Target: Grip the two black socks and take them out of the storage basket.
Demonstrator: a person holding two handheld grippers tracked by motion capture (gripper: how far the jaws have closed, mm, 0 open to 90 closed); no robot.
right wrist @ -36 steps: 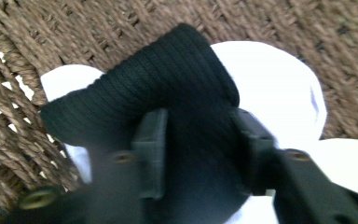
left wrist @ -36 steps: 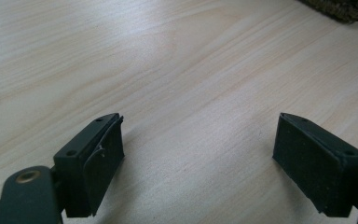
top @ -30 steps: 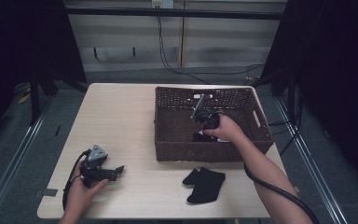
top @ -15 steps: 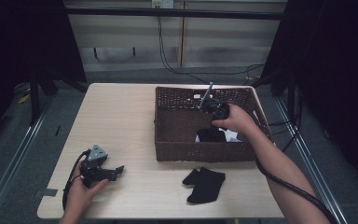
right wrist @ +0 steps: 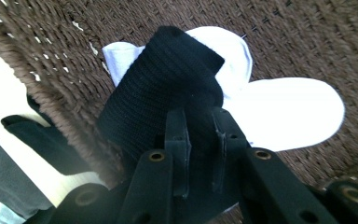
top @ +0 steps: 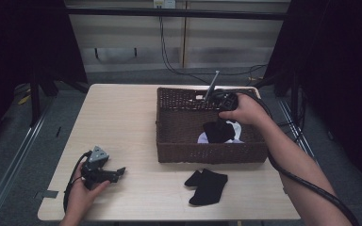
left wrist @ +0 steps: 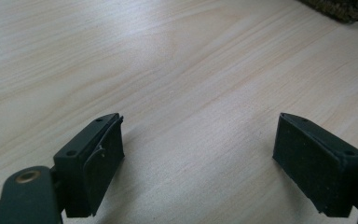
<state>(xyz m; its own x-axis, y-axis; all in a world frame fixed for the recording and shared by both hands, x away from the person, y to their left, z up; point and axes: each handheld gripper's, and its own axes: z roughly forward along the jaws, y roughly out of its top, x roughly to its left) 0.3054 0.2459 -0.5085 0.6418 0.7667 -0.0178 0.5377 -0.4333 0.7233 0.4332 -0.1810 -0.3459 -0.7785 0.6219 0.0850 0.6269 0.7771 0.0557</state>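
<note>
Right hand-held gripper (right wrist: 200,154) clamps one black sock (right wrist: 168,88) above the wicker basket (top: 207,153), white socks (right wrist: 284,112) beneath. Left hand-held gripper (left wrist: 200,154) rests open on bare worktop (top: 122,122). Two black socks (top: 207,184) near front edge.

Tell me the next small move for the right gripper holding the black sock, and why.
Probably carry the black ribbed sock out over the near wall of the brown wicker basket toward the black socks on the table. The right gripper is shut on it, the sock hangs above the white socks in the basket, and matching dark socks lie outside.
</note>
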